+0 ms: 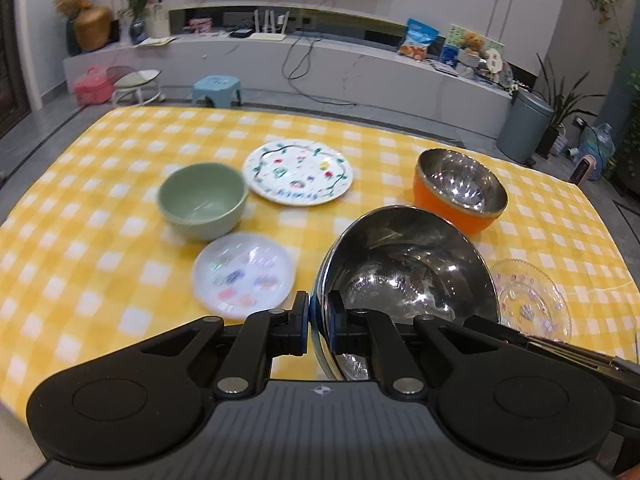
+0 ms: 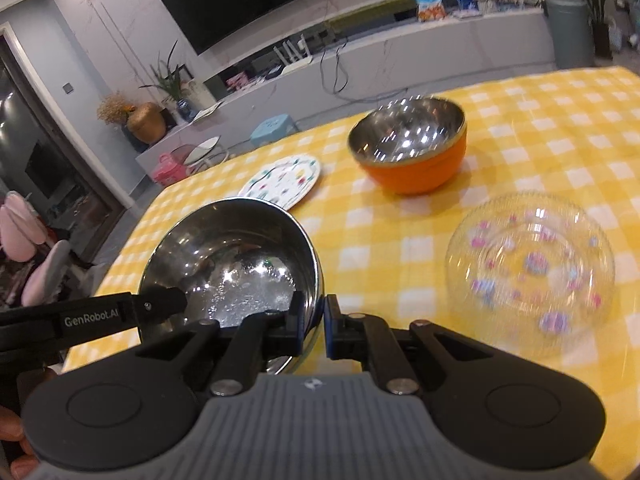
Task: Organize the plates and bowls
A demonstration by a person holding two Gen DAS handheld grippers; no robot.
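Observation:
A bare steel bowl (image 1: 408, 264) (image 2: 236, 256) is tilted just in front of both cameras. My left gripper (image 1: 318, 312) is shut on its left rim, one pad inside and one outside. My right gripper (image 2: 316, 320) is shut on the opposite rim in the same way. On the yellow checked cloth stand an orange bowl with a steel lining (image 1: 460, 184) (image 2: 412, 152), a green bowl (image 1: 202, 200), a floral plate (image 1: 298, 172) (image 2: 284, 180), a small white plate (image 1: 244, 274) and a clear glass plate (image 1: 532, 300) (image 2: 532, 272).
The table (image 1: 100, 220) ends at a far edge, with floor, a blue stool (image 1: 216, 88) and a long TV bench behind. A grey bin (image 1: 524, 128) stands off the far right corner. A person's hand (image 2: 12, 432) shows at the lower left.

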